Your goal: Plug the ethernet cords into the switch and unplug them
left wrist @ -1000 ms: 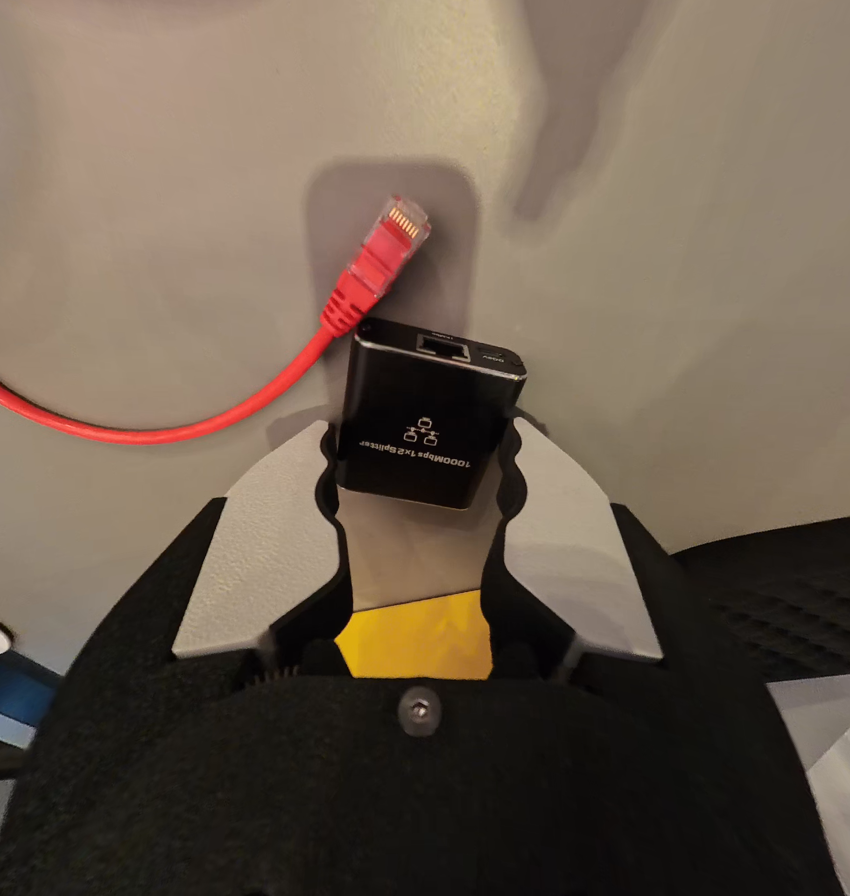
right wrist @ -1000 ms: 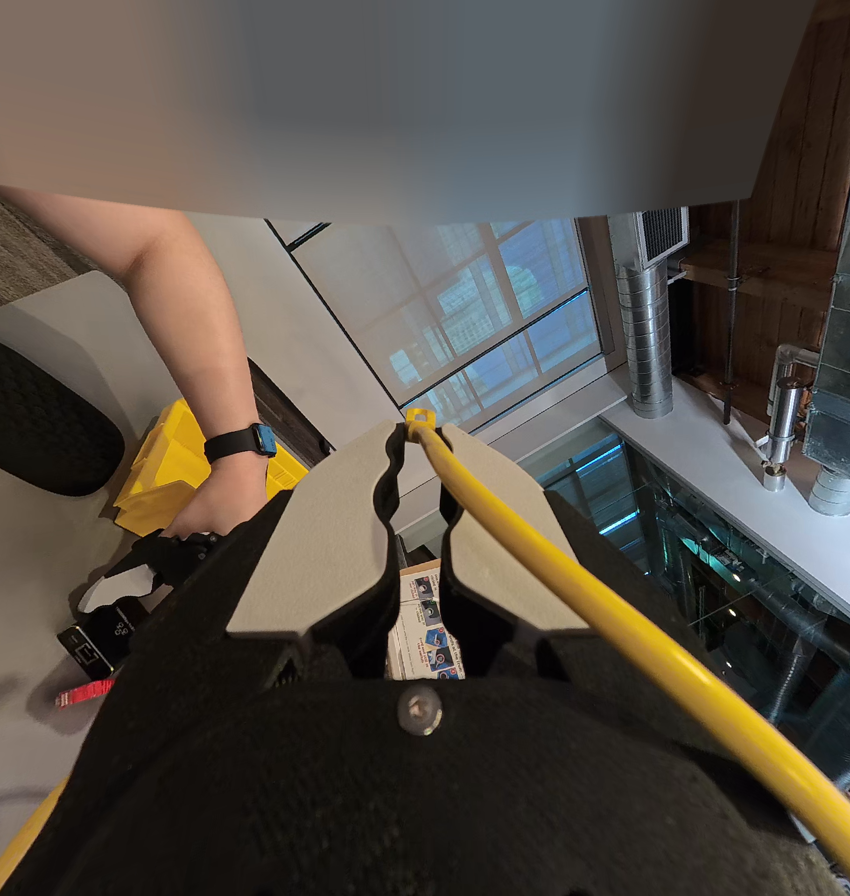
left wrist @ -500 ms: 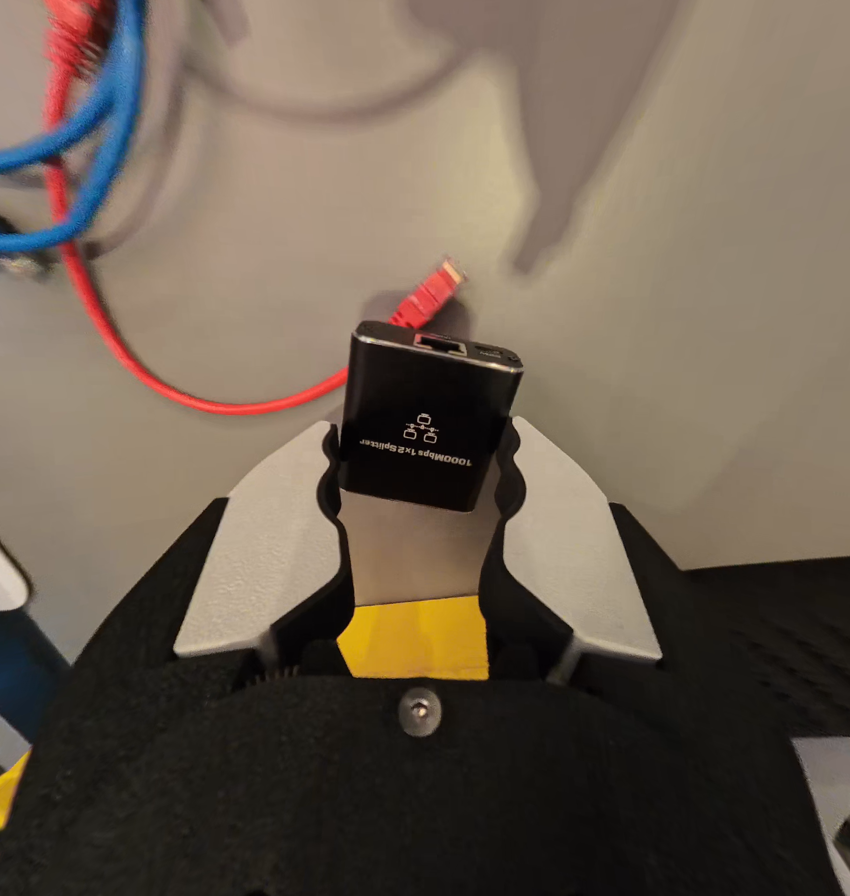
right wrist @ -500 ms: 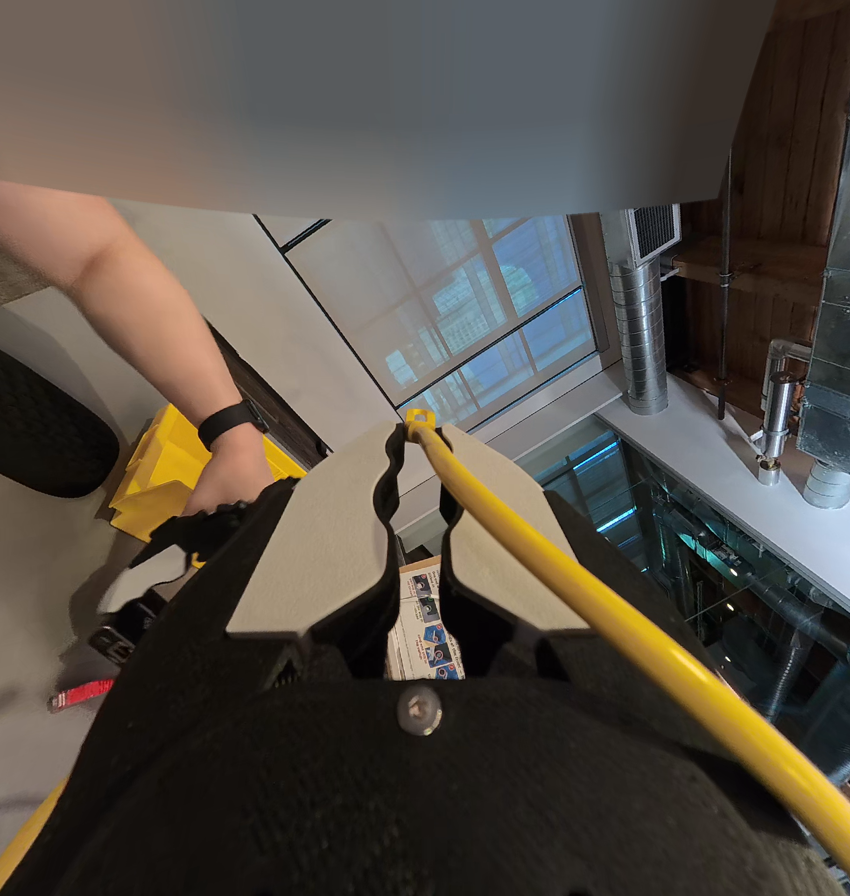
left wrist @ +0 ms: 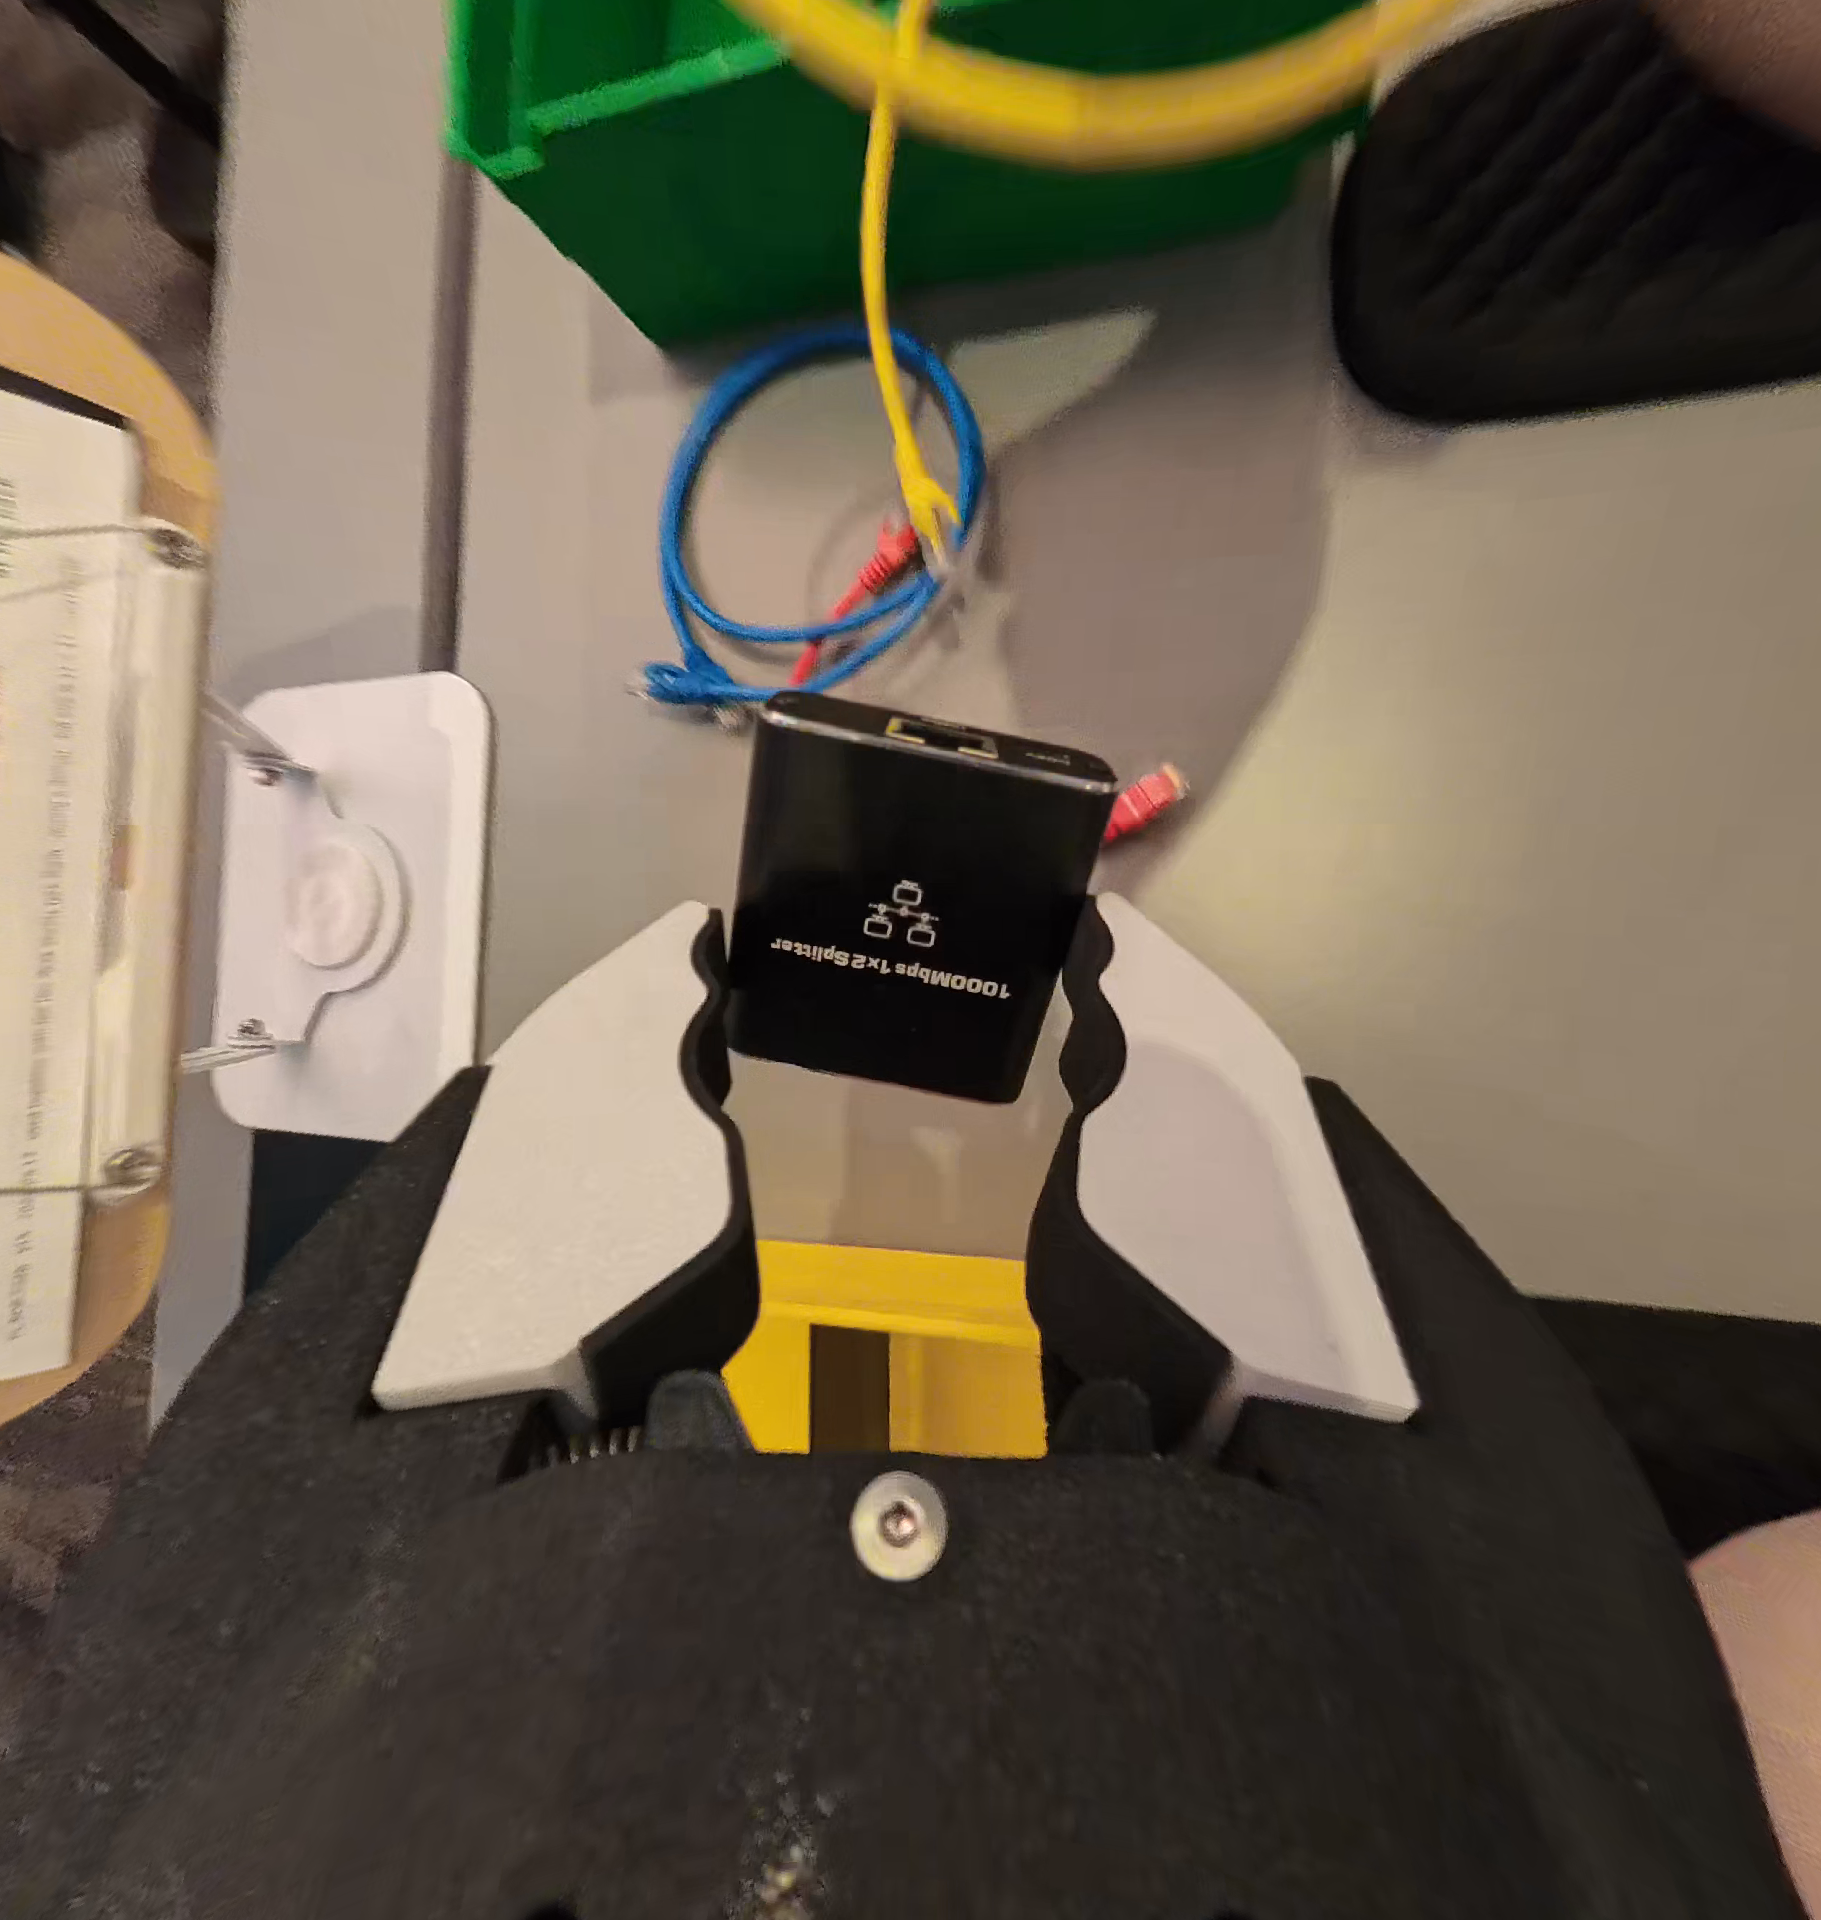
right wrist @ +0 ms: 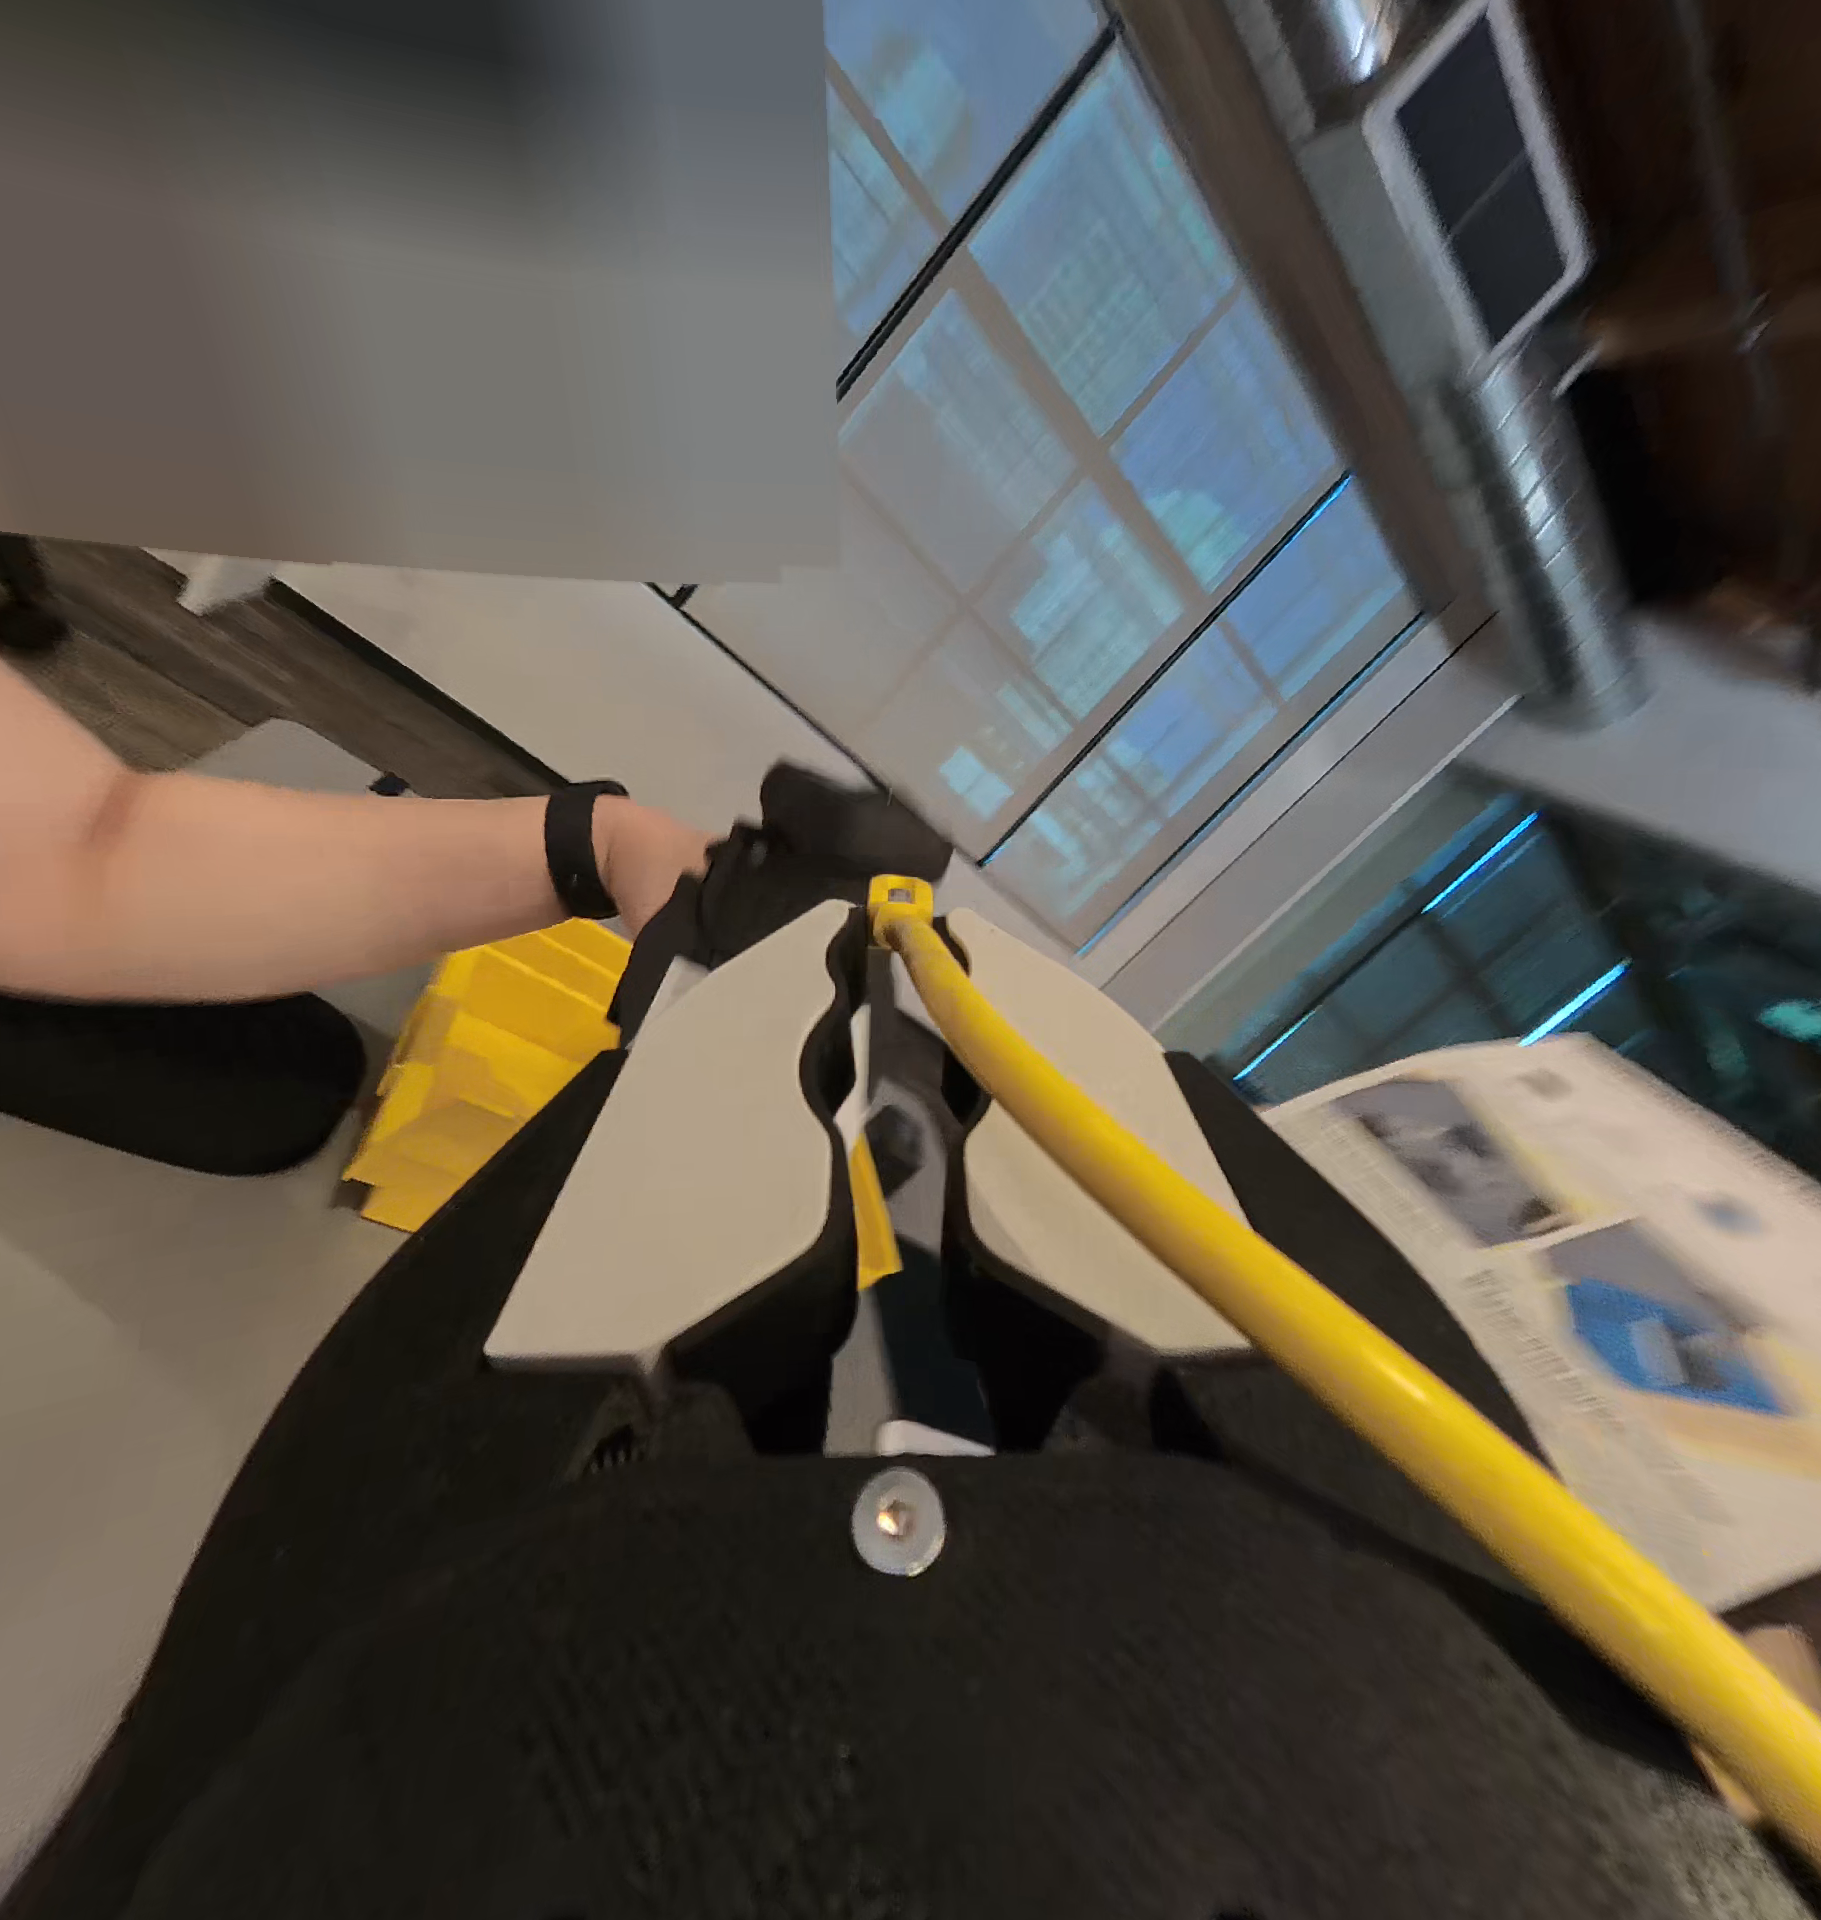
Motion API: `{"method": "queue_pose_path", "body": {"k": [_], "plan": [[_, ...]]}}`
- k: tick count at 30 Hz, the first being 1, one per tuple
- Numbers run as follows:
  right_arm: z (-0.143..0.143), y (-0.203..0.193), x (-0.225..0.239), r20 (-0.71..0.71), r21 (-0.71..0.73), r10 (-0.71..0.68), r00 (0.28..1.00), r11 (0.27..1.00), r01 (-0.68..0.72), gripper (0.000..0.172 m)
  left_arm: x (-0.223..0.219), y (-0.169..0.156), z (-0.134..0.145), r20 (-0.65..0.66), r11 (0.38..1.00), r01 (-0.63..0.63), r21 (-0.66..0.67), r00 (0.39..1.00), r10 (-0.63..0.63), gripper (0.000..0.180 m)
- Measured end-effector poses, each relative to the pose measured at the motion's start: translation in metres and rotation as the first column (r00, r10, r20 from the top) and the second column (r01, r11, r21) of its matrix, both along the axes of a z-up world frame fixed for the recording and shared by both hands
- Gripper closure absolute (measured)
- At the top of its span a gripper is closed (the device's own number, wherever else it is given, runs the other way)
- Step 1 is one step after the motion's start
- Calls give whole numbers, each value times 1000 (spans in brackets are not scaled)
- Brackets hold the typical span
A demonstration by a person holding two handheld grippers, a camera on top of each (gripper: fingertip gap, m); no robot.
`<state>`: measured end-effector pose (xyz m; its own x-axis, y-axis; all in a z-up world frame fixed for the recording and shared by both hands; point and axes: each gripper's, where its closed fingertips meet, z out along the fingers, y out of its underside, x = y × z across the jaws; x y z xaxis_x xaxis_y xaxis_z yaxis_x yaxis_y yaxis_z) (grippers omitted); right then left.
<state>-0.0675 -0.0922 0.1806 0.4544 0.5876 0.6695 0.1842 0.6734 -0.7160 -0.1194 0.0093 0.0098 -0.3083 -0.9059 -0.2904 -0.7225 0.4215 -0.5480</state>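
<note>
Gripping switch (left wrist: 921,894) left, yellow cord (right wrist: 1145,1174) right

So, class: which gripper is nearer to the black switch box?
Left. The left gripper is clamped on the black switch box itself; the right gripper is apart from it, gripping the yellow cord's plug.

The left gripper (left wrist: 901,977) is clamped on a black switch (left wrist: 916,883). The right gripper (right wrist: 890,925) is closed around a yellow cord (right wrist: 1145,1174), pads pressing.
</note>
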Motion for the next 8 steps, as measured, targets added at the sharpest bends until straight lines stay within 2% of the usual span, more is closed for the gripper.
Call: {"method": "queue_pose_path", "body": {"k": [3,8], "plan": [[-20,28,-13,-4,-97,8,1000,995,-8,160,-2,3,14,105,1000,-9,-4,994,9,118],[-47,58,-25,-12,-210,18,1000,978,-20,160,-18,21,12,128,997,-77,-26,988,80,118]]}}
